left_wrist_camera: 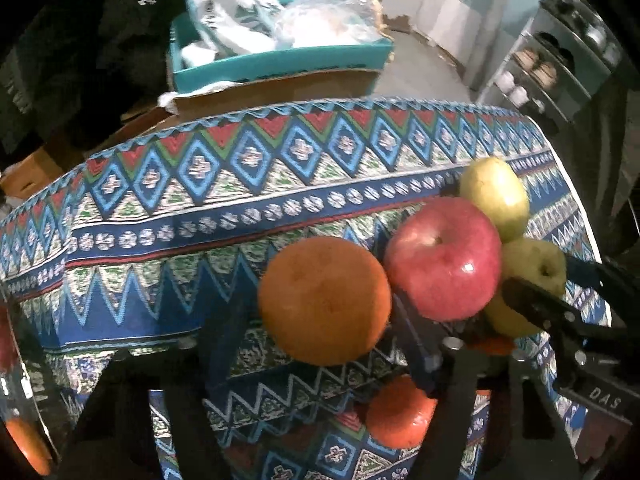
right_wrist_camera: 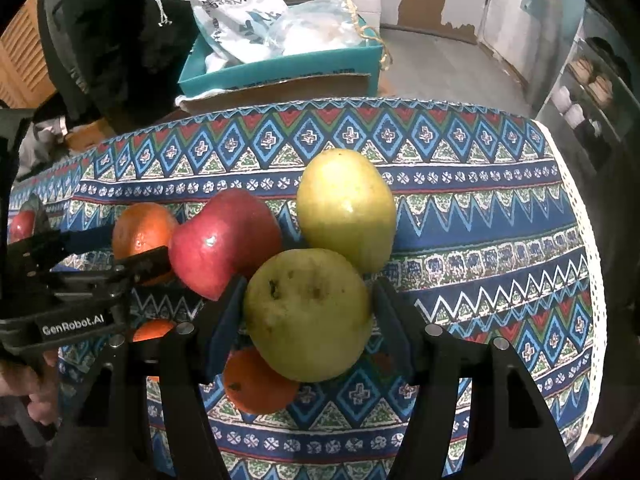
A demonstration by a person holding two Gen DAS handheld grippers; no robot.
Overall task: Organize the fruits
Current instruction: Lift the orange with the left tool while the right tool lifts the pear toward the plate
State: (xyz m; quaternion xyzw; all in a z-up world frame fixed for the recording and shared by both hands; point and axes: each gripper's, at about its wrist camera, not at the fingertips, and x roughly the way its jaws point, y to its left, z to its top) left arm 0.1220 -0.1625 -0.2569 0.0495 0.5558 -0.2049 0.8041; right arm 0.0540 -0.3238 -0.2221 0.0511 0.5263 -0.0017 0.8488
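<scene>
Behind our patterned tablecloth (right_wrist_camera: 480, 216) we see a teal box (left_wrist_camera: 280, 62) holding white printed bags (right_wrist_camera: 224, 4). Our left gripper (left_wrist_camera: 320, 320) is clamped on an orange (left_wrist_camera: 325, 300), touching a red apple (left_wrist_camera: 444, 258). Our right gripper (right_wrist_camera: 308, 320) squeezes a yellow-green pear (right_wrist_camera: 308, 314) beside another pear (right_wrist_camera: 346, 210).

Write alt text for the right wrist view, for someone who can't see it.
The right gripper clasps a yellow-green pear above a patterned tablecloth. Beside it are a red apple, a second pear and oranges; the left gripper reaches in from the left.
</scene>
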